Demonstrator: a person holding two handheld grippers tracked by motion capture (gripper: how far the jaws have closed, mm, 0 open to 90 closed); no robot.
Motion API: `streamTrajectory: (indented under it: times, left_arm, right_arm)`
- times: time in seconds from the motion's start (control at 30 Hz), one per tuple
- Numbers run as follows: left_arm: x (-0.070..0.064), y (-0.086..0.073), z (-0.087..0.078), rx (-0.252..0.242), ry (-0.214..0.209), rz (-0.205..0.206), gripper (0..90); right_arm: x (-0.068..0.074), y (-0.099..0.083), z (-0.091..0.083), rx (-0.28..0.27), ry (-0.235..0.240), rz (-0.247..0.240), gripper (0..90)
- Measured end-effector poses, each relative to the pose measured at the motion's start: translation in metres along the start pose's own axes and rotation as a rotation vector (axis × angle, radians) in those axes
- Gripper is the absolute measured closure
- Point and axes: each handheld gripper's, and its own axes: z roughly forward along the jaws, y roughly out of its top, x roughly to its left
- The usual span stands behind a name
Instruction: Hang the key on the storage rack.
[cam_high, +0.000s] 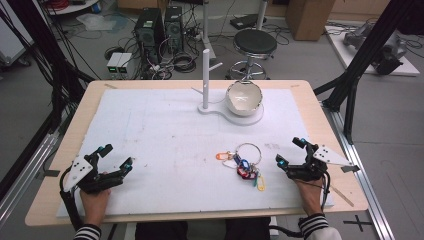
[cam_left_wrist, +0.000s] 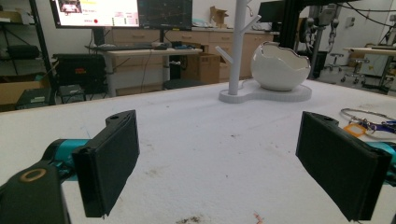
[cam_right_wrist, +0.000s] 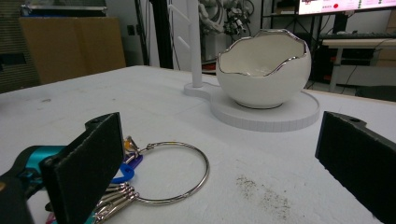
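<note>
Two claws rest low on the table (cam_high: 60, 200), both with jaws spread wide, holding nothing: left claw (cam_high: 116, 156) near the left edge, right claw (cam_high: 288, 151) near the right. One bunch of keys (cam_high: 245, 167) on a thin metal ring, with coloured plastic tags, lies just left of the right claw. One white eggshell-shaped bowl (cam_high: 244, 98), jagged rim, sits on a flat white stand (cam_high: 207, 108) with one upright branched post.
</note>
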Motion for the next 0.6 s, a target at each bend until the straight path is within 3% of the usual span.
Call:
streamTrajectory:
  times: [0.5,0.6]
  left_arm:
    - [-0.0004,0.0,0.0004,-0.002,-0.003,0.003,13.9]
    - [-0.0002,0.0001,0.0004,-0.001,-0.004,0.005,13.9]
  right_arm:
    - [0.0002,0.0004,0.0,-0.003,0.001,-0.014,0.9]
    - [-0.0019,0.0016,-0.0017,-0.006,0.006,0.022,0.9]
